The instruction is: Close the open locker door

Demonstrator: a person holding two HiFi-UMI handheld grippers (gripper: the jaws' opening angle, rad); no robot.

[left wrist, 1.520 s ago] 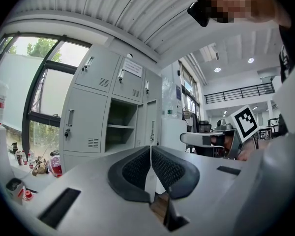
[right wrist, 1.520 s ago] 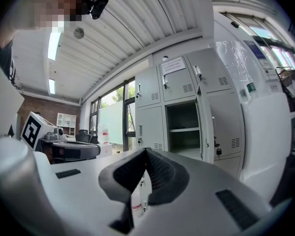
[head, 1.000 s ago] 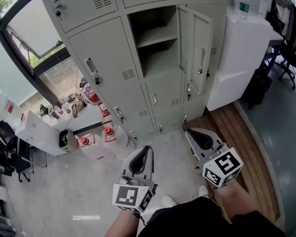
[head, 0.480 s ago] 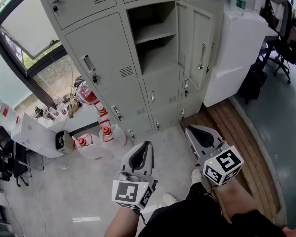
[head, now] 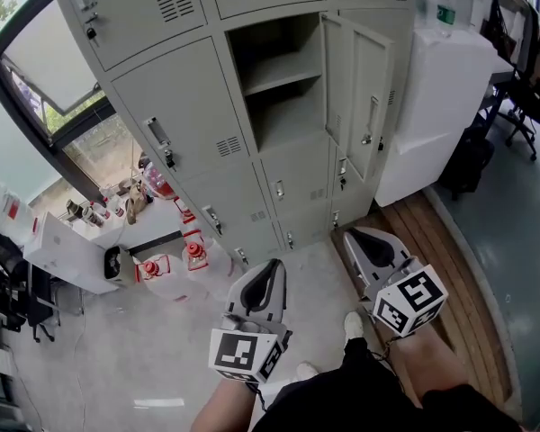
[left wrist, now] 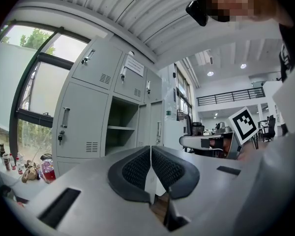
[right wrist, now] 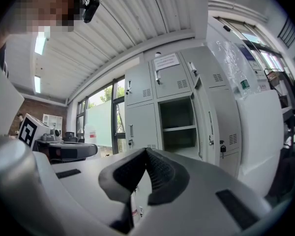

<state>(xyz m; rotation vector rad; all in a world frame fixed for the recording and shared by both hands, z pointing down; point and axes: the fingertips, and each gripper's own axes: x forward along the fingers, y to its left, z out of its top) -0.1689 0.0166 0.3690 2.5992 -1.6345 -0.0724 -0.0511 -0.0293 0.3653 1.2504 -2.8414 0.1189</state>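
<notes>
A grey bank of lockers point(head: 189, 124) stands ahead. One compartment point(head: 279, 79) is open, with an inner shelf, and its door point(head: 360, 93) swings out to the right. The same open door point(right wrist: 205, 119) shows in the right gripper view and the open compartment point(left wrist: 122, 129) in the left gripper view. My left gripper point(head: 261, 279) is shut and empty, low in the head view, well short of the lockers. My right gripper point(head: 364, 241) is also shut and empty, below the open door and apart from it.
A white cabinet point(head: 436, 106) stands right of the lockers, with a bottle point(head: 445, 7) on top. Red-capped jugs point(head: 184, 250) and a white box point(head: 67, 250) sit on the floor at the left. Wooden decking point(head: 450, 277) runs on the right; office chairs point(head: 531, 106) at far right.
The head view has shifted slightly, so the lockers sit a little differently in frame. Both grippers stay shut and keep their places low in the view.
</notes>
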